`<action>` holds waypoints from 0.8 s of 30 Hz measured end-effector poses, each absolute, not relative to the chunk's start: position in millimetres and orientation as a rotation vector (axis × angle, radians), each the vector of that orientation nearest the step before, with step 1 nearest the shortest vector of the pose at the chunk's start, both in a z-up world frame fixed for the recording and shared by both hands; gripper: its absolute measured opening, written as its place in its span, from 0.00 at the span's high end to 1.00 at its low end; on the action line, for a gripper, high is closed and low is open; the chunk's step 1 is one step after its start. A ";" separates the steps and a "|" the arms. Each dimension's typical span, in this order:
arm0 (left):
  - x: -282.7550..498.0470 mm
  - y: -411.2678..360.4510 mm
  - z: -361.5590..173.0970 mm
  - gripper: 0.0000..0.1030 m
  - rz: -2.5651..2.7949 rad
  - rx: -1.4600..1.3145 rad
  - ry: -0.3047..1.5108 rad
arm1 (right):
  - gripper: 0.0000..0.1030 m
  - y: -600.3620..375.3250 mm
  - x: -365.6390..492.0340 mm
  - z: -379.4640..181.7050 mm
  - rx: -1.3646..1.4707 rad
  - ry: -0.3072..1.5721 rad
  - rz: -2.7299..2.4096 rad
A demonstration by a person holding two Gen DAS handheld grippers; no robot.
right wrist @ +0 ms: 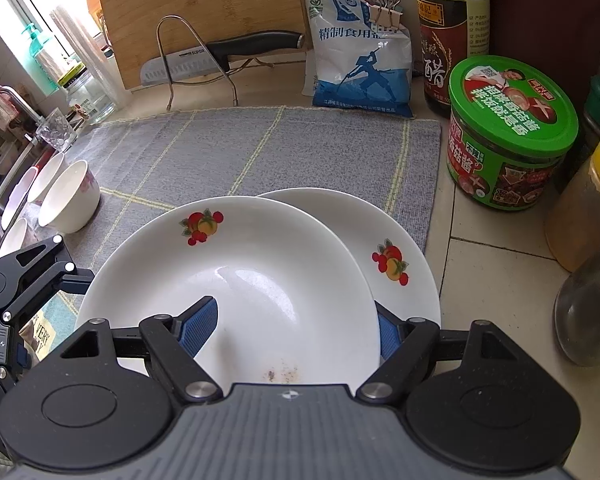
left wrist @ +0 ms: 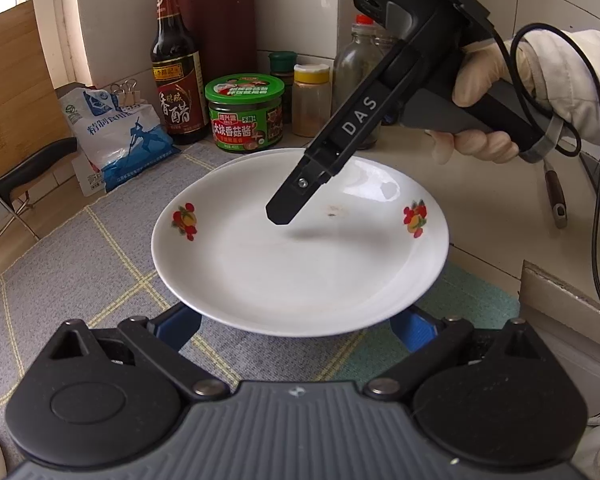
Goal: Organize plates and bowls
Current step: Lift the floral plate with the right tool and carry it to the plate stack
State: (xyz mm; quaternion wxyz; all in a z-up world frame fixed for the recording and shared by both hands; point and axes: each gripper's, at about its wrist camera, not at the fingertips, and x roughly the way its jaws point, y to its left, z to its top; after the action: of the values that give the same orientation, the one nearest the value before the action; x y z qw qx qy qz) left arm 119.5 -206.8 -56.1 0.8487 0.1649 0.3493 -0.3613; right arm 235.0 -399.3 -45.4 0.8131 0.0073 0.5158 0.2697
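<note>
Two white plates on a grey mat, each with fruit decals. Top plate stacked off-centre on the lower plate, leaving a crescent of the lower one bare toward the jars.

Right gripper angled steeply down over the top plate, held in a gloved hand. Fingers moderately spread, pinching nothing: one blue pad above the plate's well, the other at its rim on the lower plate's side, partly hidden there. Seen from the left wrist, nearer fingertip just clear of the plate, with its shadow on the white surface beside a small brown smear. Contact at the far pad impossible to tell.

Left gripper at the top plate's opposite edge, fingers spread wide, tips out of sight under the near rim. Touching the plate or not: cannot tell.

Cluster of white bowls at the mat's far corner, well apart from the plates.

Behind the mat: green-lidded jar, dark bottle, salt bag, knife on a wire rack against a wooden board.
</note>
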 end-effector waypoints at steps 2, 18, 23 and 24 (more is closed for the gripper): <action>120.6 -207.1 -56.4 0.03 -0.765 0.349 0.738 | 0.18 -400.2 234.4 -46.1 0.012 1.103 0.571; 133.5 -207.8 -61.0 0.04 -0.753 0.338 0.737 | 0.18 -413.9 222.3 -40.2 0.015 1.101 0.503; 135.0 -207.7 -62.1 0.03 -0.750 0.335 0.732 | 0.17 -415.4 217.5 -34.4 0.013 1.094 0.486; 135.5 -208.1 -62.2 0.03 -0.750 0.333 0.732 | 0.16 -415.7 216.4 -33.5 0.015 1.092 0.483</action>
State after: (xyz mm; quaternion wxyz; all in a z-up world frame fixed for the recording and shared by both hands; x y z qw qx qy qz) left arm 135.5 -208.1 -62.2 0.8525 0.1583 0.3478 -0.3565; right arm 216.4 -415.7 -33.5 0.8270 0.0073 0.5142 0.2274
